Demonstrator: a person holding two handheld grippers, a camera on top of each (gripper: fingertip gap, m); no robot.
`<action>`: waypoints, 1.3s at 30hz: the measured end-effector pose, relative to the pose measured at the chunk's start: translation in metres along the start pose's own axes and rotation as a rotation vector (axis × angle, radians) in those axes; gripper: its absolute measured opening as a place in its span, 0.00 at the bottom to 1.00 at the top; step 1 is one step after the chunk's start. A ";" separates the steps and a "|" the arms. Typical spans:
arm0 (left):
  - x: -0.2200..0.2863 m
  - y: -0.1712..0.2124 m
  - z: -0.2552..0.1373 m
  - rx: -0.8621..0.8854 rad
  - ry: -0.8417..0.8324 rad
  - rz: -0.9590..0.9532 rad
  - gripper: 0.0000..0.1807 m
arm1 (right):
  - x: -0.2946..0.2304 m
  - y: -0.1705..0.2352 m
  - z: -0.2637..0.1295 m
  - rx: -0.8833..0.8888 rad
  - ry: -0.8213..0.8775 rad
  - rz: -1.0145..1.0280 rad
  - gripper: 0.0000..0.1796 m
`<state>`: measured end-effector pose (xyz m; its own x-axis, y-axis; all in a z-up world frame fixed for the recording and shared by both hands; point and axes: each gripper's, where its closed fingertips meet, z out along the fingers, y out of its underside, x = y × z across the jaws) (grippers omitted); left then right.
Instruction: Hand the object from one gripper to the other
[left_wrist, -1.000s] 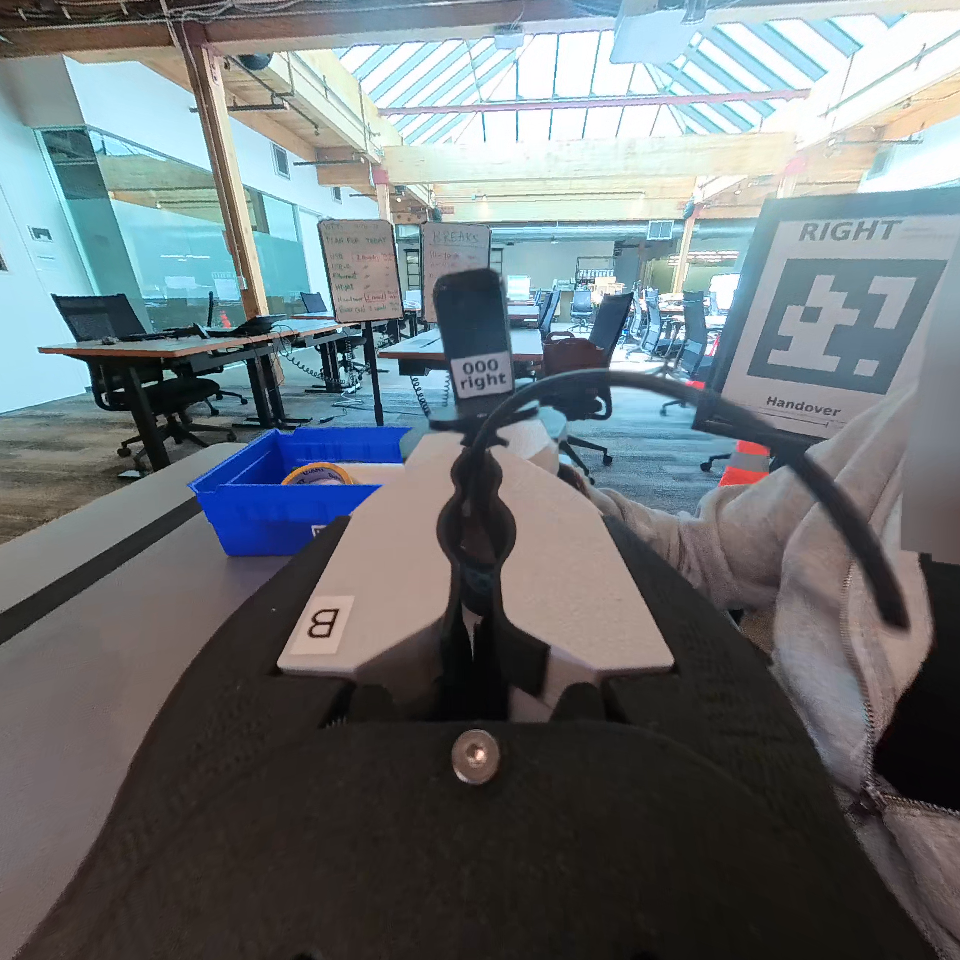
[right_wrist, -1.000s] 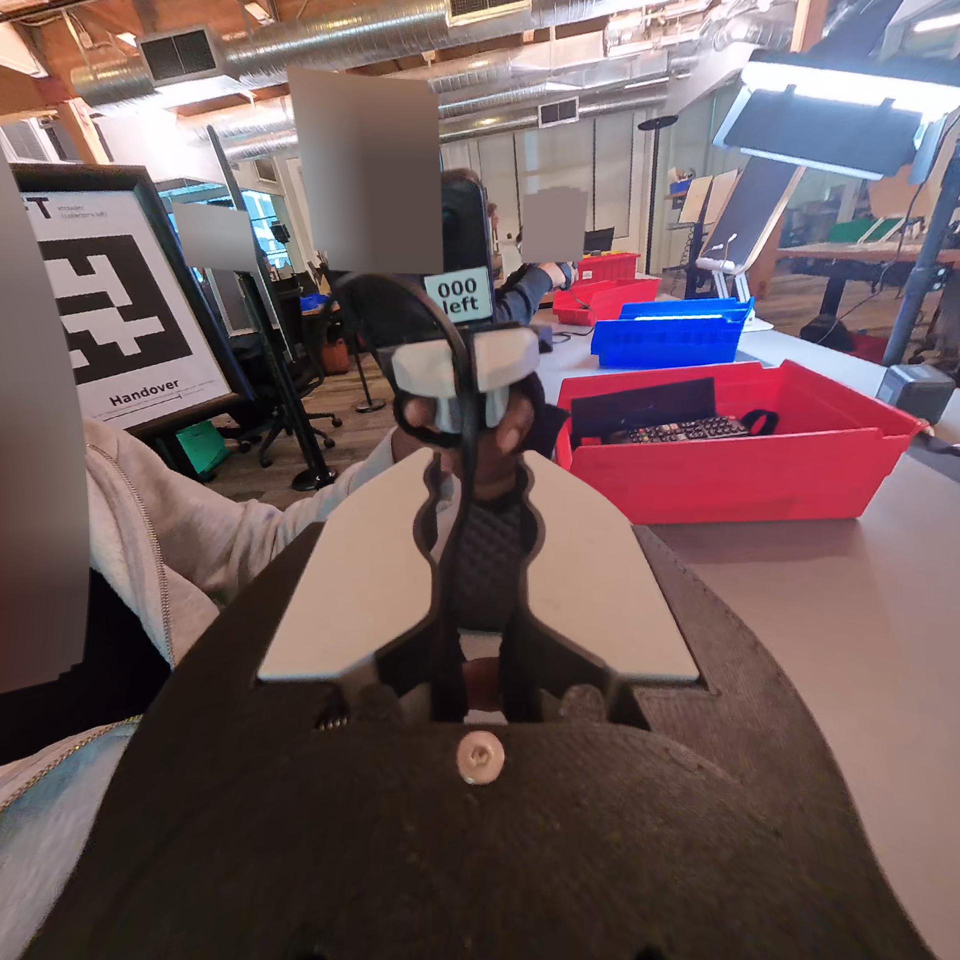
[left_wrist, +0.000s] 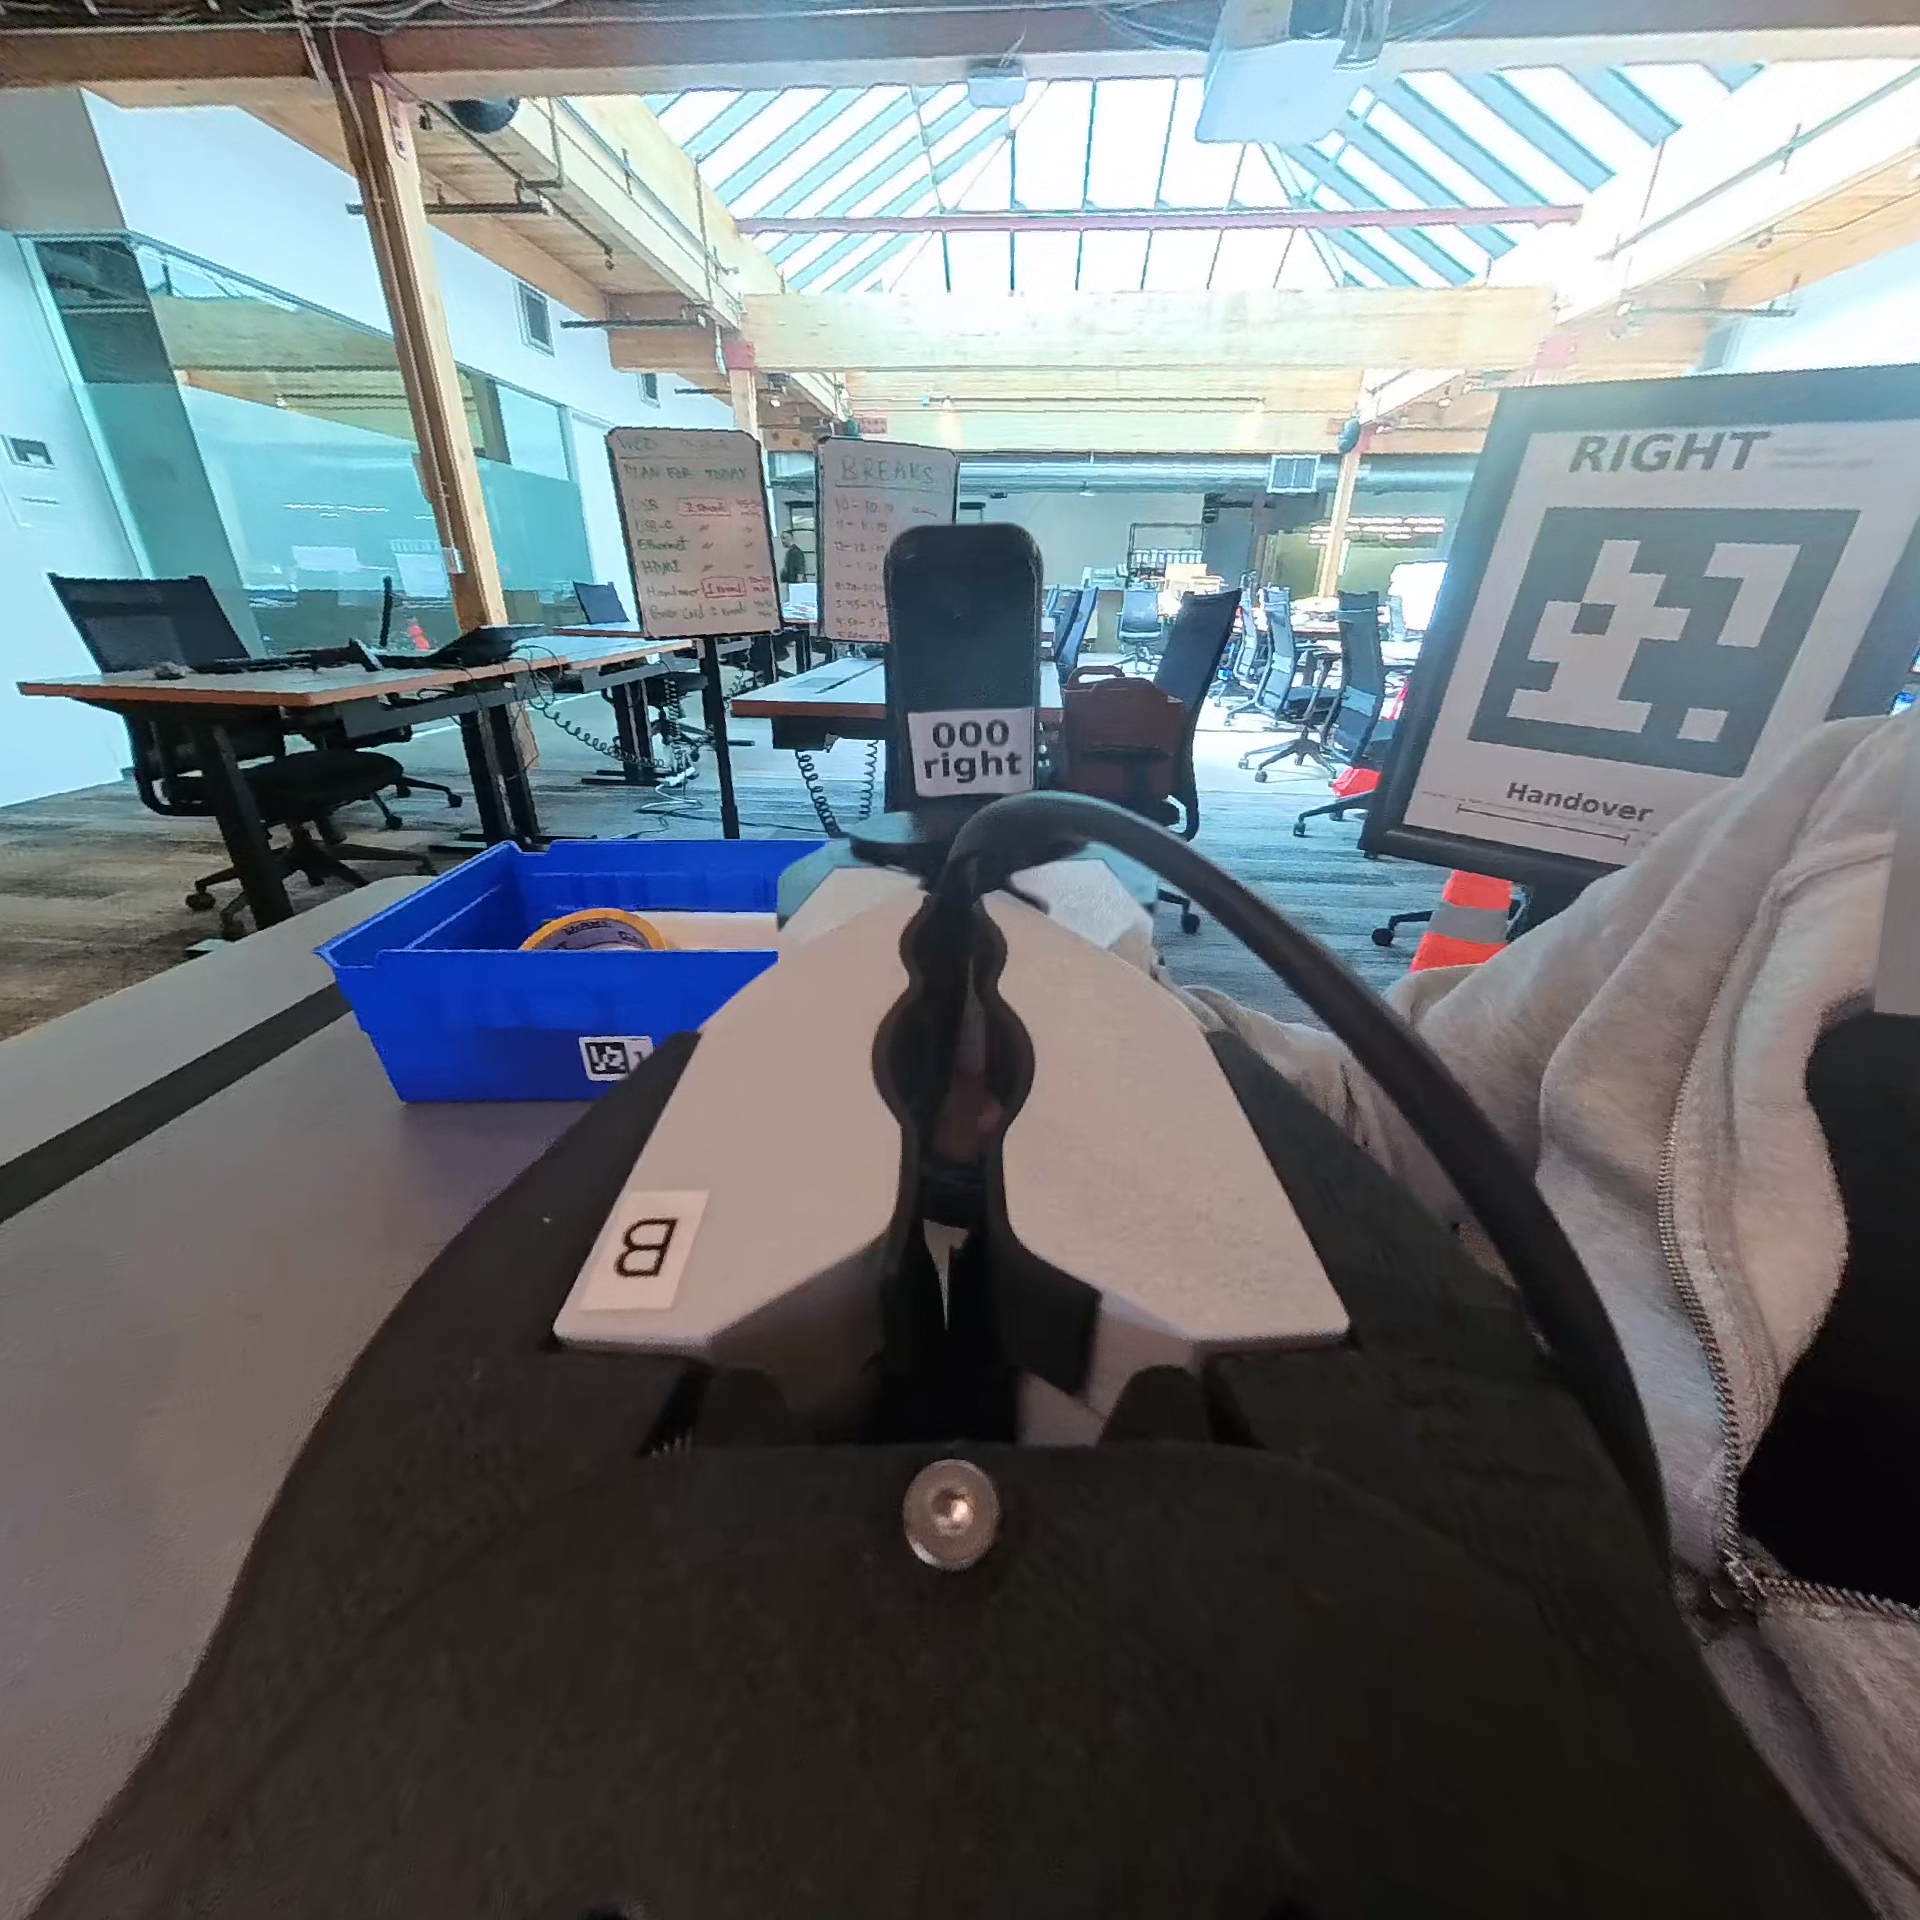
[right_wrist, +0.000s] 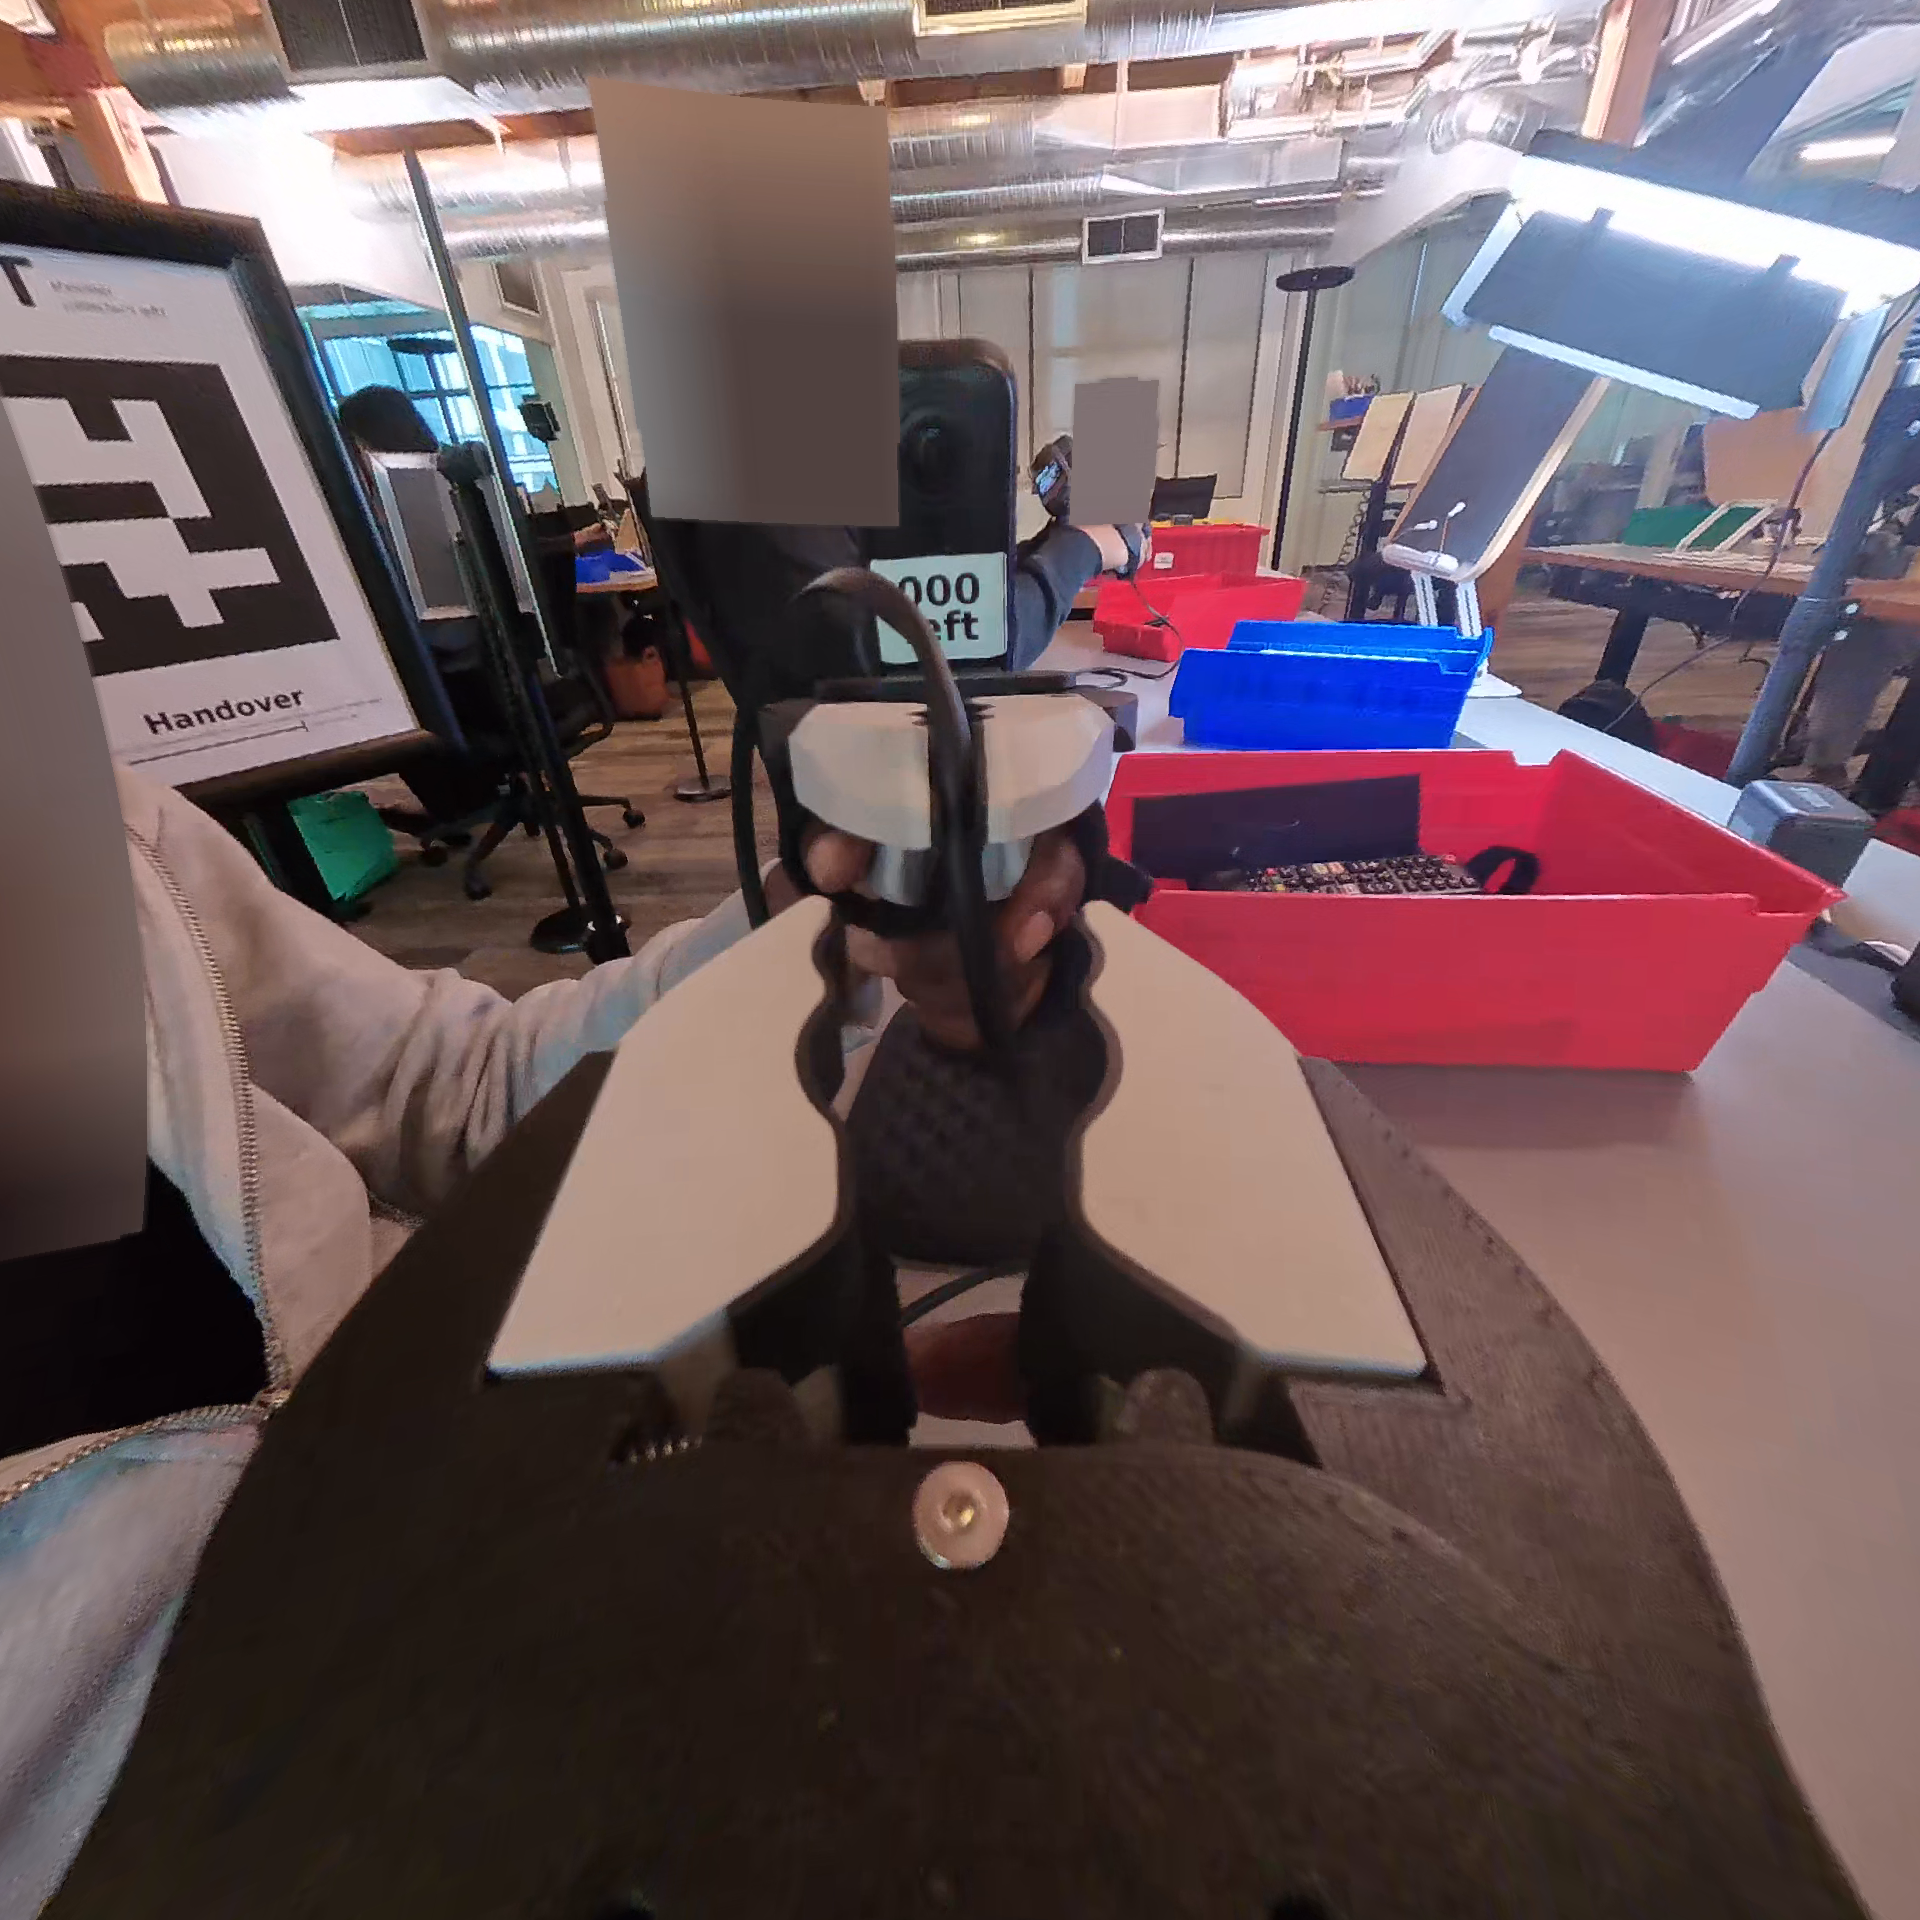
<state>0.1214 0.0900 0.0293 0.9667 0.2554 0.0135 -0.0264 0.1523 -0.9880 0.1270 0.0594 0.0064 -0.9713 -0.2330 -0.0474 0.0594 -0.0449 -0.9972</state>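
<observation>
A black cable (left_wrist: 1351, 1003) is the object. My left gripper (left_wrist: 951, 904) is shut on it near the fingertips, and the cable arcs up and off to the right over a grey sleeve. The right wrist view shows the left gripper (right_wrist: 940, 748) facing me, with the cable (right_wrist: 971, 862) running down from its white fingers into the gap of my right gripper (right_wrist: 956, 935). The right gripper's jaws stand apart around the cable, not pressing it. One right finger (left_wrist: 1075, 899) shows just beyond the left tips.
A blue bin (left_wrist: 468, 987) with a tape roll sits on the grey table to the left. A red bin (right_wrist: 1455, 966) holding a remote control (right_wrist: 1361, 878) stands to the right, with blue bins (right_wrist: 1320, 696) behind. Framed marker signs (left_wrist: 1662, 644) (right_wrist: 177, 499) stand by the person's shoulders. The tips of both grippers are at nearly the same place.
My right gripper's jaws have spread a little wider around the cable. The left gripper stays shut on the cable and sits slightly closer to the right one.
</observation>
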 end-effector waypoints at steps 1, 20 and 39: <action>0.001 0.001 0.001 -0.004 0.004 0.003 0.03 | 0.000 0.002 0.002 -0.005 0.000 -0.006 0.15; -0.008 0.030 -0.001 -0.088 -0.031 -0.023 0.14 | 0.011 -0.029 0.003 0.086 0.008 0.034 0.03; -0.032 0.015 -0.018 0.017 -0.075 -0.090 0.03 | 0.035 0.027 0.011 0.009 -0.006 -0.036 0.03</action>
<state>0.0951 0.0670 0.0111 0.9438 0.3101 0.1142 0.0549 0.1935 -0.9796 0.0975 0.0399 -0.0214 -0.9715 -0.2368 -0.0110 0.0264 -0.0619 -0.9977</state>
